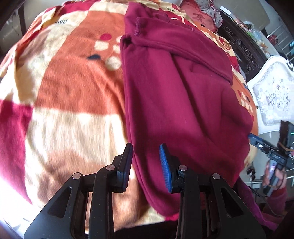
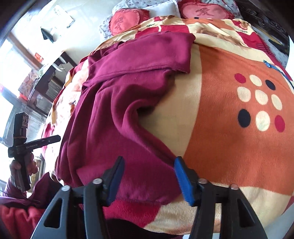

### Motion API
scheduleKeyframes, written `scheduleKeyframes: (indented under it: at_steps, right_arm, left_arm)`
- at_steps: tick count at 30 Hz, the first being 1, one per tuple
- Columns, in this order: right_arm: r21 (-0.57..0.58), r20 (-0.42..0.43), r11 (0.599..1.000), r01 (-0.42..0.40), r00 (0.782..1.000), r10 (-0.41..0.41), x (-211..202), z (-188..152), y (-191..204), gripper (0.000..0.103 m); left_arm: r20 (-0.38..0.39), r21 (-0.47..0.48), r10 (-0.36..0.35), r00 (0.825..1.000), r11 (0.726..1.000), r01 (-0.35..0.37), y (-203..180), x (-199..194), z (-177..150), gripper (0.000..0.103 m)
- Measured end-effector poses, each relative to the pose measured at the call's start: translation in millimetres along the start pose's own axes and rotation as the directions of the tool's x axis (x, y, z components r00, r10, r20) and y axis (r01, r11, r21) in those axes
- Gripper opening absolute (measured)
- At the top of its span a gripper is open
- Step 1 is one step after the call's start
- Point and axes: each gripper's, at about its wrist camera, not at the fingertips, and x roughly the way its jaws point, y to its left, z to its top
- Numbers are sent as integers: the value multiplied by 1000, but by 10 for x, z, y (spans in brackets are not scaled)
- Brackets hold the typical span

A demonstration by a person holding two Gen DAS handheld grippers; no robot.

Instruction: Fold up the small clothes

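The left gripper [image 1: 146, 161] hangs with jaws wide and empty over the left edge of the maroon fleece garment [image 1: 180, 95], which lies partly folded on the patterned blanket [image 1: 73, 82] of a bed. The fleece looks soft, light and limp, so grip doubled hems. The right gripper [image 2: 149, 176] is likewise wide and empty above the near hem.

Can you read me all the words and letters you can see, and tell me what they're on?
"家": a Chinese character on the heart-shaped red cushion at the head of the bed.
Another Chinese character on the second red cushion: too blurred to read.
Small dark print on the blanket: too blurred to read.
White lettering on the left gripper's body: too small to read.
Red wall sign: unreadable.
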Motion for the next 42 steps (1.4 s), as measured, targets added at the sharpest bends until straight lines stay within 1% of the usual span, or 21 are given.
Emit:
scheduleKeyframes:
  at_steps: [2, 3, 6, 11, 14, 18, 20, 22, 23, 25, 29, 30, 31, 33, 36, 40, 41, 42]
  right_arm:
    - [32, -16, 999, 26, 1000, -26, 72, -45, -73, 62]
    - [53, -32, 998, 24, 999, -22, 110, -68, -107, 62]
    - [94, -18, 995, -12, 1000, 14, 102, -113, -164, 62]
    - [116, -8, 993, -34, 999, 36, 93, -155, -193, 62]
    - [124, -14, 991, -43, 999, 45, 99, -178, -206, 62]
    - [125, -15, 991, -49, 999, 51, 97, -195, -208, 62]
    - [128, -14, 990, -53, 998, 55, 106, -186, -212, 62]
    - [132, -13, 990, -56, 998, 58, 117, -185, -218, 62]
    - [133, -14, 989, -59, 998, 62, 127, -182, -224, 62]
    - [135, -16, 989, -60, 998, 63, 143, -179, -232, 62]
    - [134, -17, 989, -60, 998, 63, 149, -166, -233, 62]
    - [134, -17, 989, -62, 998, 65, 146, -163, -233, 62]
    - [134, -15, 989, -65, 998, 67, 147, -160, -236, 63]
    - [144, -16, 987, -69, 997, 72, 170, -155, -255, 63]
    - [164, -14, 984, -73, 997, 76, 208, -152, -298, 63]
    - [167, 14, 981, -95, 996, 94, 208, -152, -324, 63]
    - [163, 18, 982, -95, 995, 93, 210, -156, -327, 60]
    - [156, 19, 983, -92, 996, 91, 215, -161, -322, 55]
  left_arm:
    - [-18, -22, -25, 1000, 999, 24, 24, 2, -87, 29]
    - [-28, -32, -37, 999, 999, 36, 26, 0, -128, 29]
    - [-45, -47, -64, 997, 997, 62, 11, -10, -225, 29]
    - [-79, -80, -105, 991, 992, 99, -29, 24, -329, 29]
    - [-88, -104, -144, 986, 985, 134, -49, 0, -391, 29]
    - [-106, -169, -217, 970, 966, 198, -19, 25, -451, 29]
    - [-122, -178, -216, 969, 965, 193, -16, 61, -495, 29]
    - [-142, -185, -184, 973, 970, 157, 14, 123, -531, 29]
    - [-142, -196, -187, 972, 968, 158, 28, 151, -527, 29]
    - [-133, -221, -209, 969, 959, 176, 55, 157, -524, 29]
    - [-90, -188, -184, 979, 968, 165, 27, 89, -485, 29]
    - [-87, -179, -177, 980, 971, 159, 11, 94, -464, 36]
    - [-90, -177, -184, 979, 970, 166, 9, 122, -449, 46]
    - [-88, -189, -204, 975, 964, 185, 18, 177, -444, 49]
    - [-76, -171, -200, 977, 968, 185, -34, 205, -409, 49]
    - [-65, -178, -230, 971, 960, 215, -4, 210, -398, 49]
    - [-66, -169, -232, 970, 961, 218, -7, 207, -403, 49]
    - [-66, -151, -233, 970, 963, 222, -9, 193, -401, 36]
